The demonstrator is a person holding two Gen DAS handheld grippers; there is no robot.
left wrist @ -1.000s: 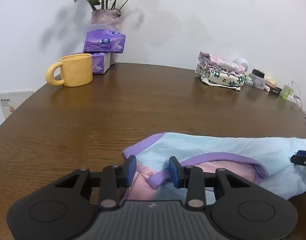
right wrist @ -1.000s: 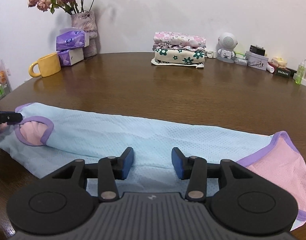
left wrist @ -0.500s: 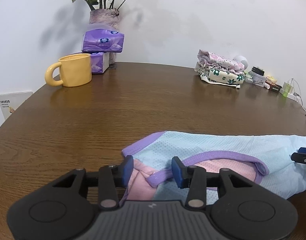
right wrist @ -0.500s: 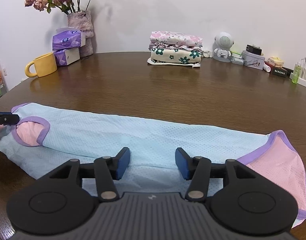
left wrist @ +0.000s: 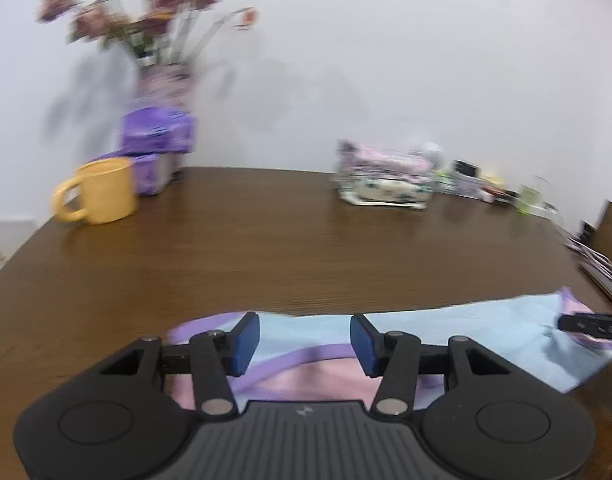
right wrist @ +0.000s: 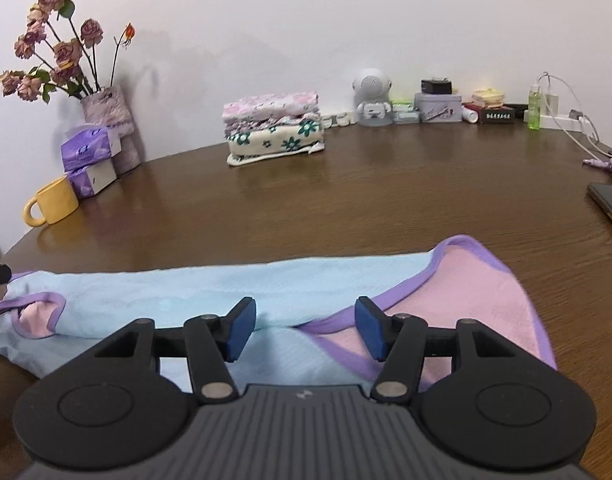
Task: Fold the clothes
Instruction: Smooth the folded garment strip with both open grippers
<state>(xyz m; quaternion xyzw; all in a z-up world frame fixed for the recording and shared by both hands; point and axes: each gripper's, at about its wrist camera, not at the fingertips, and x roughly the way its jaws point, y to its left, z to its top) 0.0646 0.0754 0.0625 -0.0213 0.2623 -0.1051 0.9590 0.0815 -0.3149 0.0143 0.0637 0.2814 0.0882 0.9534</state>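
While both grippers hung low over the near edge of the round wooden table (right wrist: 385, 200), a light blue mesh garment (right wrist: 178, 292) with purple binding and a pink lining lay stretched in a long band across the wood in front of them, doubled lengthwise as far as I could judge. The left gripper (left wrist: 305, 338) stood with its blue pads spread wide and nothing between them, poised over the end where a purple-edged opening (left wrist: 306, 354) showed pink inside; that view was smeared, so the finer creases there were beyond telling. The right gripper (right wrist: 305, 328) was likewise parted and empty, above the other end, where the broader pink opening (right wrist: 477, 300) faced up. A neat stack of folded clothes (right wrist: 274, 128) sat well apart at the far side, near a yellow mug (right wrist: 54, 202) and purple tissue packs (right wrist: 90, 160). To my eye the work was somewhere in the middle of folding this piece: the long fold seemed made, the short one not. The next move would call for each pair of fingers to close on both layers at an end corner, and to lift evenly so the thin mesh did not slide or bunch.
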